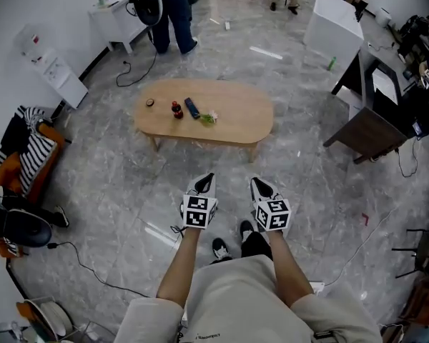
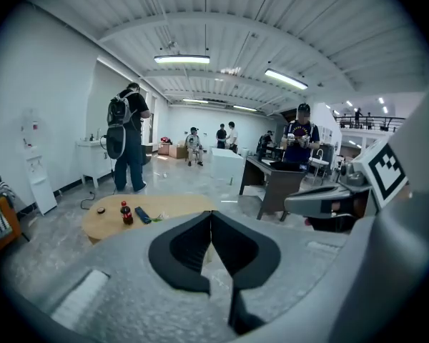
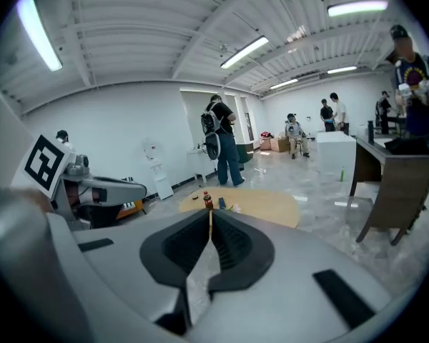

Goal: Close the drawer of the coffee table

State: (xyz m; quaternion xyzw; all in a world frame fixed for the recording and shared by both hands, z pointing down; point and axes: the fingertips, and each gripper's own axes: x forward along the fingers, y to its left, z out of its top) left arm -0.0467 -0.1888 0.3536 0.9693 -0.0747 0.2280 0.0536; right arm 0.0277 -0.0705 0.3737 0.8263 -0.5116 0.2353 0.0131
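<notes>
The low oval wooden bench (image 1: 239, 113) stands on the grey marble floor (image 1: 114, 191), in the far middle of the head view and well apart from both grippers. Its near long edge faces the person, with two legs showing beneath it. Its drawer cannot be made out in any view.

On the left half of the top stand a small dark-capped bottle (image 1: 176, 110), a dark flat remote (image 1: 191, 108) just right of it, a green scrap (image 1: 208, 118) near the near edge, and a small round dark thing (image 1: 150, 103) toward the left end. The right half of the top shows bare wood.

The left gripper (image 1: 206, 179) and the right gripper (image 1: 258, 184) are held side by side in front of the person's body, both pointing at the bench. A broad stretch of floor lies between them and its near edge. In the left gripper view the black fingers (image 2: 189, 245) are clenched tip to tip with nothing between them. The right gripper view shows its fingers (image 3: 232, 243) likewise pressed together on nothing.

A dark desk (image 1: 375, 131) stands to the right of the bench with floor between them. An orange chair with striped cloth (image 1: 25, 152) sits at the left. A person with a backpack (image 1: 164, 6) stands beyond the far edge.
</notes>
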